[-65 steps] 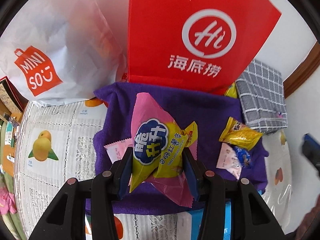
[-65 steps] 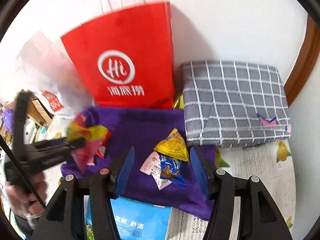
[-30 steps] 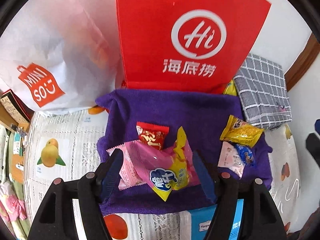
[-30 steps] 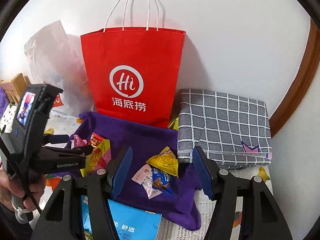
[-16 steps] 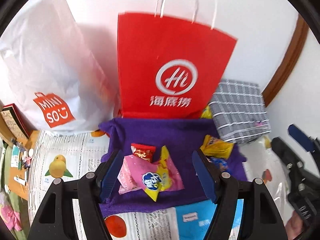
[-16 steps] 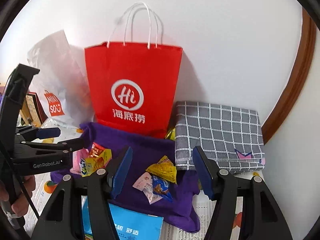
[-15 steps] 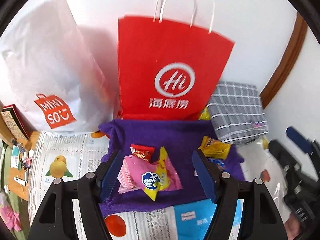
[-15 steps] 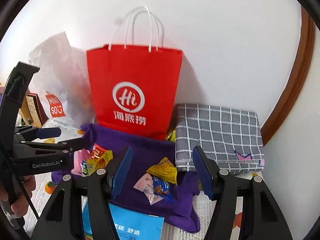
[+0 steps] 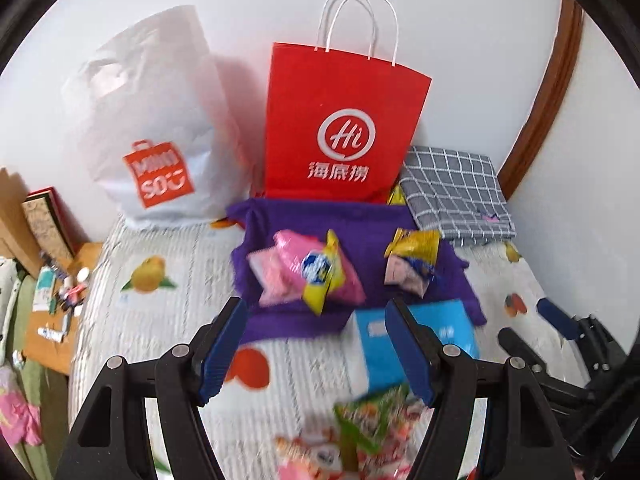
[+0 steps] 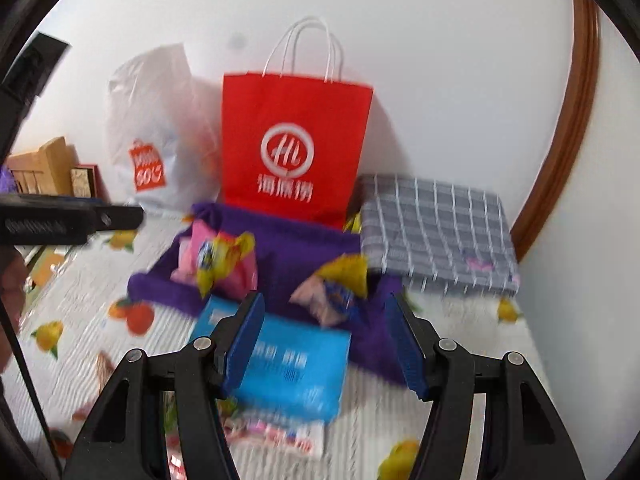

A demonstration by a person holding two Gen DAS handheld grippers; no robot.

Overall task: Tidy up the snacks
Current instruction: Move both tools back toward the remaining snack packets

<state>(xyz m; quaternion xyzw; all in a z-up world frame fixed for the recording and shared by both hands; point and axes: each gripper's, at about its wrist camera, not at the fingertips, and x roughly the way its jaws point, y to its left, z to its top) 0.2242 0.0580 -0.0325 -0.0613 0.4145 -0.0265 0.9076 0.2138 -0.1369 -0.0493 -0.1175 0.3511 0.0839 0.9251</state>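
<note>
A pink and yellow snack bag [image 9: 310, 272] lies on the left part of the purple cloth [image 9: 360, 220], over small pink packets. A yellow packet [image 9: 414, 242] with small pink and blue packets lies on the cloth's right part. My left gripper [image 9: 314, 342] is open and empty, held above the table in front of the cloth. My right gripper [image 10: 324, 334] is open and empty, above a blue pack [image 10: 292, 364]. The snack bag [image 10: 220, 258] and the yellow packet [image 10: 346, 270] also show in the right wrist view. A green and red snack bag [image 9: 368, 420] lies blurred near the front.
A red paper bag [image 9: 340, 124] and a white plastic bag [image 9: 156, 132] stand against the wall behind the cloth. A grey checked cushion [image 9: 452, 196] lies at the right. The fruit-print tablecloth [image 9: 160, 320] covers the table. A low shelf with small items [image 9: 52, 304] is at the left.
My left gripper opened and let go of the pink and yellow snack bag onto the purple cloth. Both grippers have since pulled back and up, away from the cloth.
</note>
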